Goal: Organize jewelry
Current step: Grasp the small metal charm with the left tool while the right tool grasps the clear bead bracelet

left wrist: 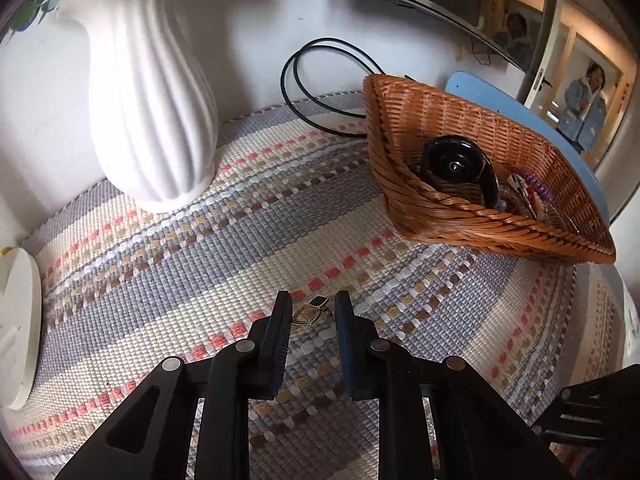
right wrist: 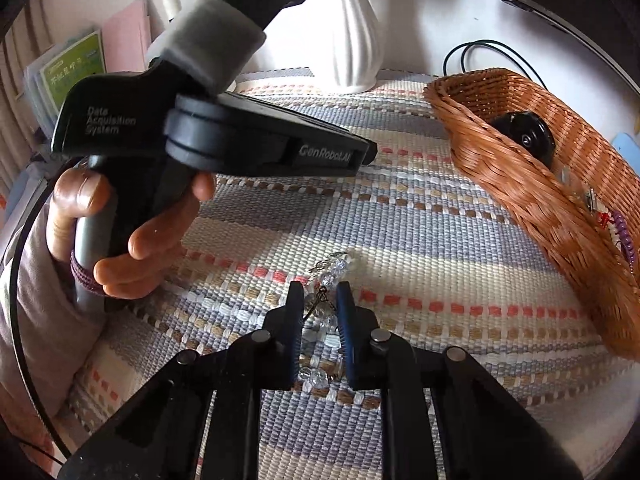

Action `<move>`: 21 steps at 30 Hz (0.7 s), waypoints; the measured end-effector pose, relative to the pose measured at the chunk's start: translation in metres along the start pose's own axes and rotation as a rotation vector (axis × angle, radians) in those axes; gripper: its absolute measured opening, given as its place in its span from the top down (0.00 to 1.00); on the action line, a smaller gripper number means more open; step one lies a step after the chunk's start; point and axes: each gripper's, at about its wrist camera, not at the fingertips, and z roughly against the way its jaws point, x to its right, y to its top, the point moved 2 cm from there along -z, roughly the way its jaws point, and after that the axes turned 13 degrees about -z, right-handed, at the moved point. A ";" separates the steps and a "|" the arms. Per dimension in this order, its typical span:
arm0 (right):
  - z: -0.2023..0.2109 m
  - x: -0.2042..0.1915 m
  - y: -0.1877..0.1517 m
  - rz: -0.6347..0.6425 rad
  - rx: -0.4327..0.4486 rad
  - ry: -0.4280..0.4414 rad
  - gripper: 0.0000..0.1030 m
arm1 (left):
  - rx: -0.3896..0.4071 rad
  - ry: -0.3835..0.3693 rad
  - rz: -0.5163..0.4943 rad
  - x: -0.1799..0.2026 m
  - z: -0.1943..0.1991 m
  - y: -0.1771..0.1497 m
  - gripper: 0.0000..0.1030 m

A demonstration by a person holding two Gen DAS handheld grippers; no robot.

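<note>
Two black claws hover low over the striped woven mat (left wrist: 168,264), each with its fingers parted around a different trinket. The left claw (left wrist: 310,304) stands open, and a small gold-toned piece with a dark rectangular stone (left wrist: 314,309) lies on the mat right between its fingertips, near their ends; I cannot tell whether either pad touches it. Ahead of that claw and off to its right sits the brown wicker basket (left wrist: 440,224), holding a round black glossy object (left wrist: 456,168) and, further right, a coil of purple beads (left wrist: 538,182) among other small bits (too tangled to name). Ahead to its left stands the white ribbed ceramic vase (left wrist: 152,92), with a looped black cable (left wrist: 316,80) lying behind the basket.

The right claw (right wrist: 319,294) is open too, and a strand of clear crystal beads with a thin metal hook (right wrist: 324,304) runs on the mat between its fingers, from beyond the tips back toward the hinges. The person's left hand (right wrist: 132,240) grips the other tool's handle, up and to the left of this claw. The basket lies to its right.
</note>
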 end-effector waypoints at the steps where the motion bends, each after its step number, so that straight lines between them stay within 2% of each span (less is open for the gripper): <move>1: 0.003 0.000 -0.001 0.003 -0.002 0.006 0.86 | 0.002 0.000 0.002 0.000 0.001 0.000 0.78; 6: 0.010 -0.001 -0.006 0.005 -0.001 0.029 0.89 | 0.026 -0.005 -0.006 0.001 0.010 -0.003 0.79; 8: 0.018 0.007 -0.007 -0.001 0.004 0.057 0.94 | 0.040 -0.003 -0.012 0.001 0.018 -0.006 0.79; 17: 0.065 0.043 -0.020 -0.101 0.017 0.168 0.94 | 0.111 -0.005 -0.001 0.014 0.071 -0.008 0.79; 21: 0.081 0.063 -0.025 -0.170 0.014 0.236 0.94 | 0.105 0.018 0.015 0.023 0.083 -0.005 0.79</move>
